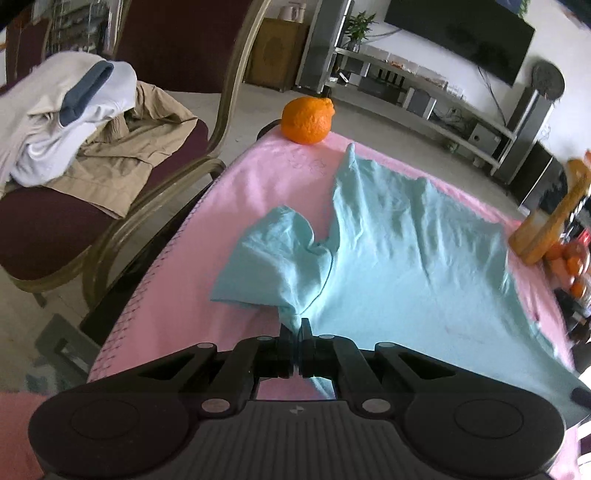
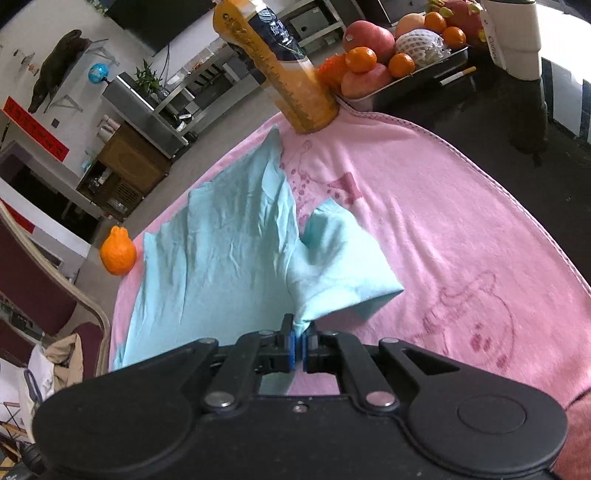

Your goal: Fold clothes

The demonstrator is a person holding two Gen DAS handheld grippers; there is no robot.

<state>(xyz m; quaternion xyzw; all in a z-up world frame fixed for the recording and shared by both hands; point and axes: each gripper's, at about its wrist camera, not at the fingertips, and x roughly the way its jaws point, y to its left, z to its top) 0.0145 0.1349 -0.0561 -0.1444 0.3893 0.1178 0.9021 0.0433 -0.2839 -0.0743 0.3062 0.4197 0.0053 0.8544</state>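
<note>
— Pale blue cotton, a T-shirt (image 1: 399,258), spread crumpled over a pink blanket (image 1: 255,184) on the table. Any writing readable anywhere?

— Hardly. Blue label on the tall orange bottle (image 2: 284,70) with pale characters, too blurred to read. Vertical lettering on the white container (image 2: 511,37) at the top right edge, beginning "Co", rest unclear. Red banner (image 2: 35,127) on the far wall, characters illegible. Faint printed drawings on the blanket, no words made out.

— Seen from the left wrist only?

— Dark red chair (image 1: 55,225) heaped with a beige garment (image 1: 122,162) and a white one with a blue-grey collar (image 1: 85,92); wall-mounted television (image 1: 461,33); low shelf unit (image 1: 424,99) beneath it.

— And from the right wrist only?

— Metal tray of fruit (image 2: 402,83): apples, small oranges, a netted pear. Cigarette-like stick (image 2: 458,75) beside it, small globe (image 2: 98,72) on a shelf. Knobbly orange (image 1: 306,120) at the blanket's far edge, seen from both.

— Shirt against the jaws?

— Left gripper (image 1: 295,326) pinched tight on a bunched bit of shirt at the base of one sleeve, sleeve flopped out leftward. Right gripper (image 2: 298,328) clamped likewise on a twist of cloth between its blue pads (image 2: 291,347), other sleeve fanned to the right. Body of the shirt stretched away from both grippers toward the far edge of the blanket.
</note>
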